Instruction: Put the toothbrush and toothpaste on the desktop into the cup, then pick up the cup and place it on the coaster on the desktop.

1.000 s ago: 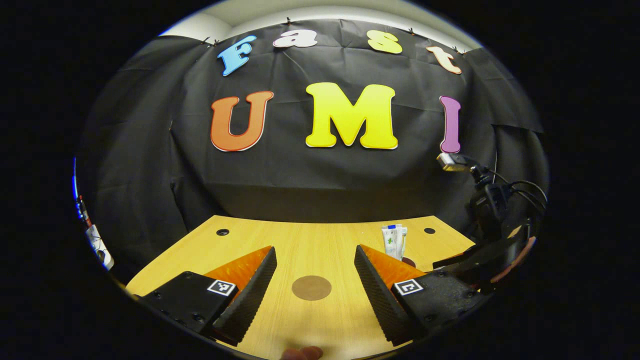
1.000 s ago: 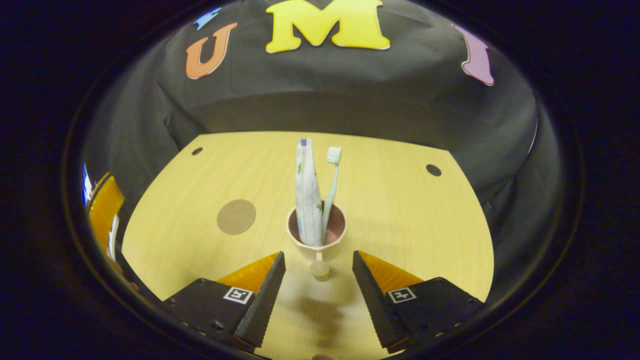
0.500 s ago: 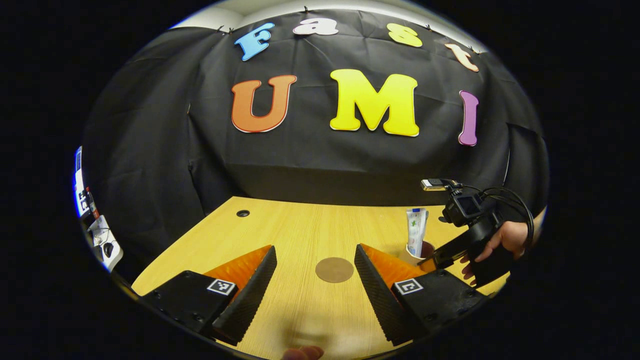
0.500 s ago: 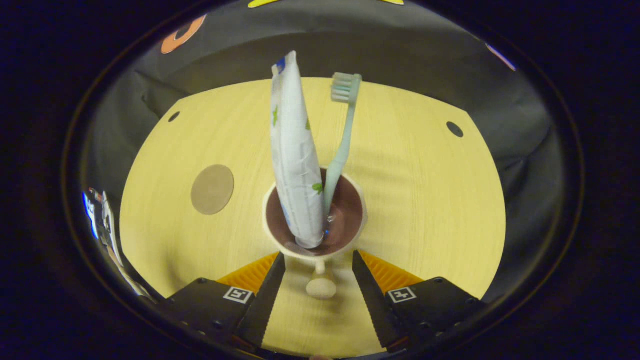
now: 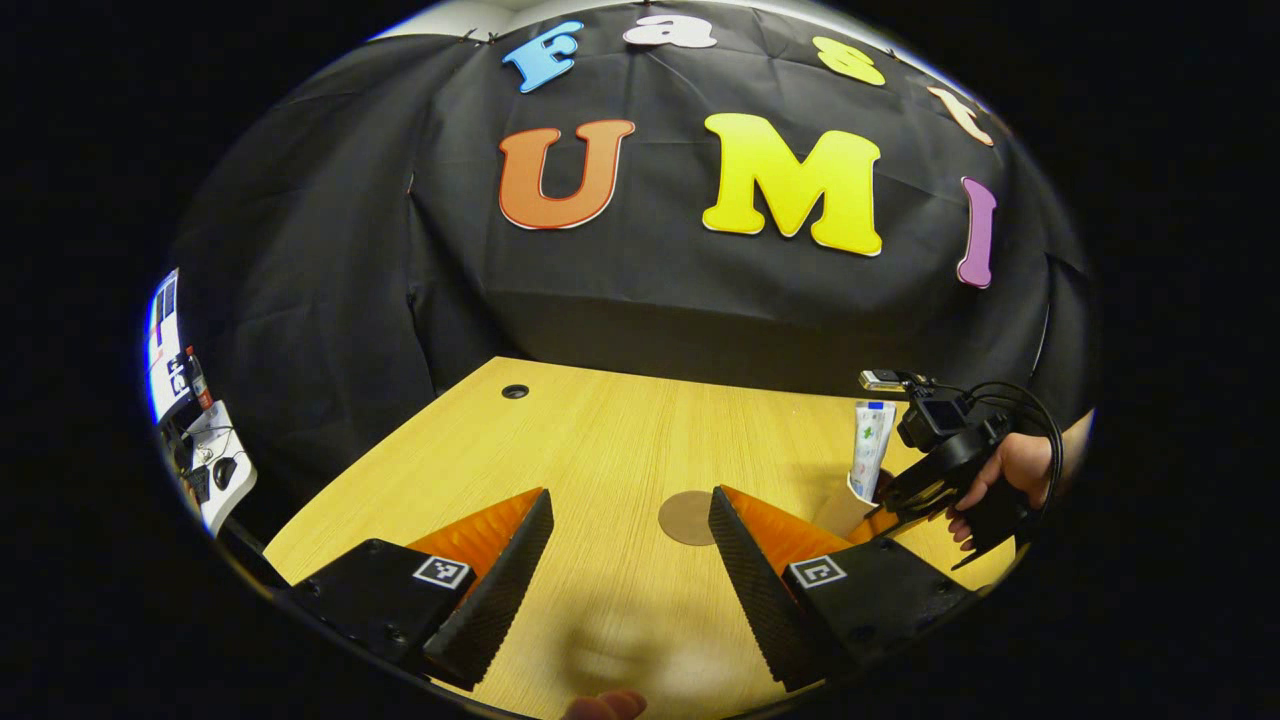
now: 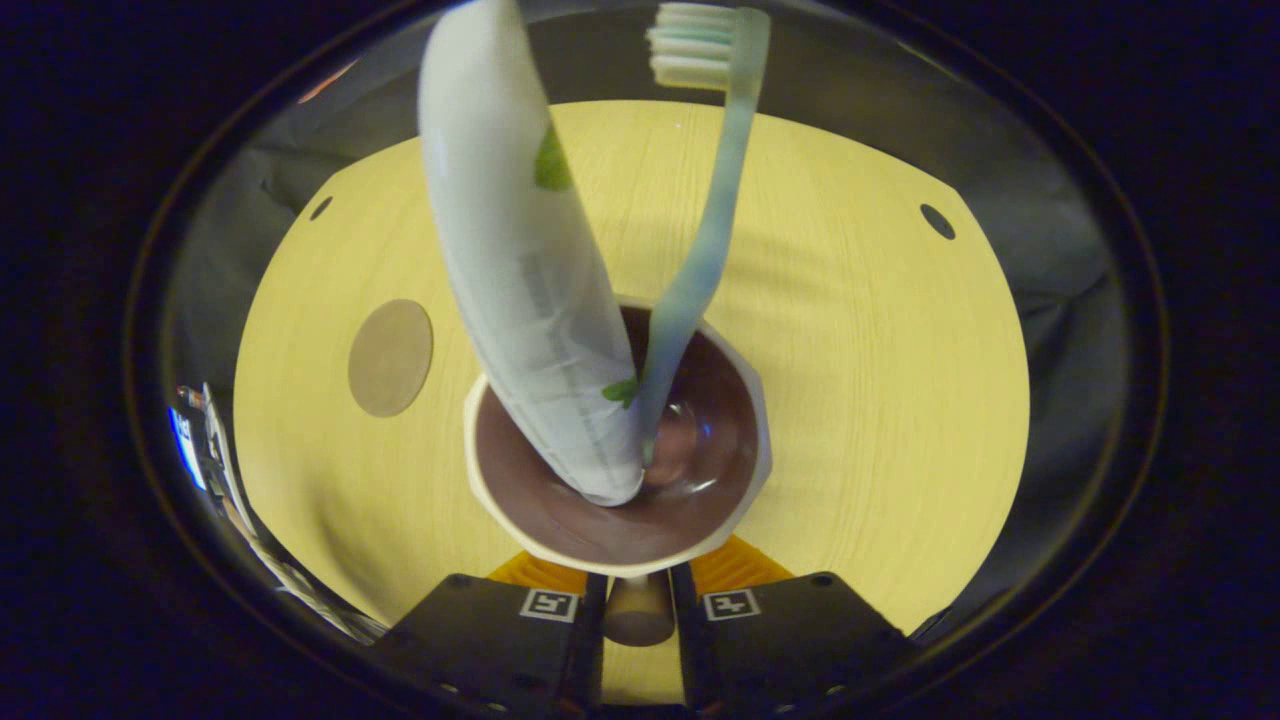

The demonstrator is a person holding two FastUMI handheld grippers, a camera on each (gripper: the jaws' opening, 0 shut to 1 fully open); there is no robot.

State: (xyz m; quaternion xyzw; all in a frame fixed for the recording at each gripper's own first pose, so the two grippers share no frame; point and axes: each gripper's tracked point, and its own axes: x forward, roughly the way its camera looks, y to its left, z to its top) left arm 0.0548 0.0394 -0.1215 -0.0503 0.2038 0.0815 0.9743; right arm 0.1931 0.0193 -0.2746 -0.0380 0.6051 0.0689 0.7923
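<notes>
Right gripper (image 6: pixel 637 625) — clenched on the cup handle (image 6: pixel 638 612), one finger on each side of its knob, at 6 o'clock in the right gripper view.

Cup (image 6: pixel 618 470) — upright on the desktop (image 6: pixel 880 400), just beyond the fingers. Holds the toothpaste (image 6: pixel 520 270), leaning toward 11 o'clock, and the toothbrush (image 6: pixel 705 220), bristles up toward 12.

Coaster (image 6: pixel 390 357) — round, bare, at 9 o'clock of the cup, apart from it.

Left gripper (image 5: pixel 630 570) — released, jaws wide, empty, over the desktop near the coaster (image 5: pixel 688 517).

Step in hand, by judgement — loading done; handle grip taken, cup apparently not yet lifted.

Next move calls for a level lift, a carry toward 9 o'clock and a centred set-down on the coaster; tall contents may tip.
</notes>
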